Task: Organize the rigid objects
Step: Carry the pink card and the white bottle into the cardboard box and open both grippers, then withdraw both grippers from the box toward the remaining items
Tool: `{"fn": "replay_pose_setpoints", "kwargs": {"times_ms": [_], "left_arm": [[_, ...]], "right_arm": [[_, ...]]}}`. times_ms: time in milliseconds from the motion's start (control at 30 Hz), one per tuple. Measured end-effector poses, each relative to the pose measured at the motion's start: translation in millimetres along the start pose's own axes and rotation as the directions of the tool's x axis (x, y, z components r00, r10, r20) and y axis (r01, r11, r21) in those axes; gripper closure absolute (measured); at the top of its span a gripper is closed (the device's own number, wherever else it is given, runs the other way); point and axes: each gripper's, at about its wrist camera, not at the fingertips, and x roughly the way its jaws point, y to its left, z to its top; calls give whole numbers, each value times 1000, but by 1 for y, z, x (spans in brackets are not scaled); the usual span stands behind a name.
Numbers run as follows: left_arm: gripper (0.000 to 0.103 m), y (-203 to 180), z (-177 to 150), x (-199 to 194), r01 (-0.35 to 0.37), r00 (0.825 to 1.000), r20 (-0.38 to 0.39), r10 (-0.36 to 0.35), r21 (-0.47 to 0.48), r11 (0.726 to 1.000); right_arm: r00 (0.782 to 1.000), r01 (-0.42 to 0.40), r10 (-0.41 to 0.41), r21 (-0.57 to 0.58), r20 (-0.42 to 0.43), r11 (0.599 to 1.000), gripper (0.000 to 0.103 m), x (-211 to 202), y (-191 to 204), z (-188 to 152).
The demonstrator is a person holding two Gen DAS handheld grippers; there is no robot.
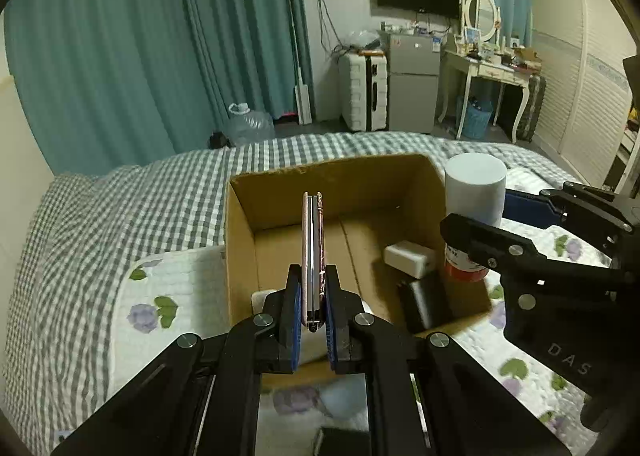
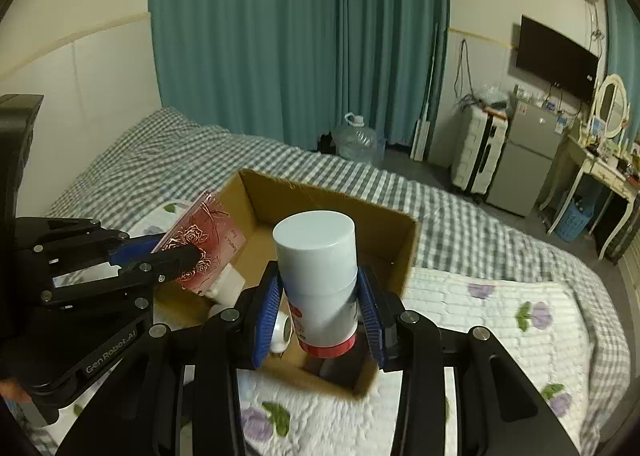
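My left gripper (image 1: 313, 276) is shut on a thin flat case (image 1: 312, 240) with a red rose pattern, held edge-on above the open cardboard box (image 1: 240, 224). From the right wrist view the case (image 2: 208, 232) and the left gripper (image 2: 172, 252) hang over the box's left side (image 2: 320, 196). My right gripper (image 2: 318, 296) is shut on a white spray can (image 2: 316, 256) with a red band at its base, upright over the box. It shows at the right as the can (image 1: 474, 192) in the right gripper (image 1: 480, 216).
Inside the box lie a white adapter (image 1: 408, 258) and a black block (image 1: 424, 304). The box rests on a floral quilt (image 2: 500, 308) over a checked bedsheet (image 1: 120, 196). Beyond the bed stand a water jug (image 1: 250, 124), suitcase (image 1: 364, 92), small fridge (image 1: 414, 80) and dressing table (image 1: 492, 68).
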Motion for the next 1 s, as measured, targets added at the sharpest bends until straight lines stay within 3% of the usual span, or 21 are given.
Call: {"fn": "replay_pose_setpoints", "kwargs": {"times_ms": [267, 467, 500, 533, 600, 667, 733, 1000], "left_arm": [[93, 5, -3, 57, -15, 999, -52, 16, 6, 1000], [89, 7, -3, 63, -23, 999, -48, 24, 12, 1000], [83, 8, -4, 59, -27, 999, -41, 27, 8, 1000], [65, 9, -3, 56, -25, 999, -40, 25, 4, 1000], [43, 12, -2, 46, -30, 999, -30, 30, -9, 1000], [43, 15, -1, 30, -23, 1000, 1, 23, -19, 1000], [43, 18, 0, 17, -19, 1000, 4, 19, -32, 999], [39, 28, -10, -62, -7, 999, 32, 9, -65, 998]], "right_arm": [[997, -17, 17, 4, -79, 1000, 66, 70, -7, -11], [996, -29, 34, 61, -86, 998, 65, 84, -18, -13], [996, -35, 41, 74, -83, 997, 65, 83, -20, -13], [996, -42, 48, 83, -80, 996, 65, 82, -21, -13], [997, -33, 40, 91, -73, 995, 64, 77, -22, -11], [998, -18, 22, 82, -55, 996, 60, 67, -19, -9], [1000, 2, 0, 71, -23, 997, 43, 47, -16, -7], [996, 62, -63, 13, 69, 998, 34, -49, 1, 0]]}}
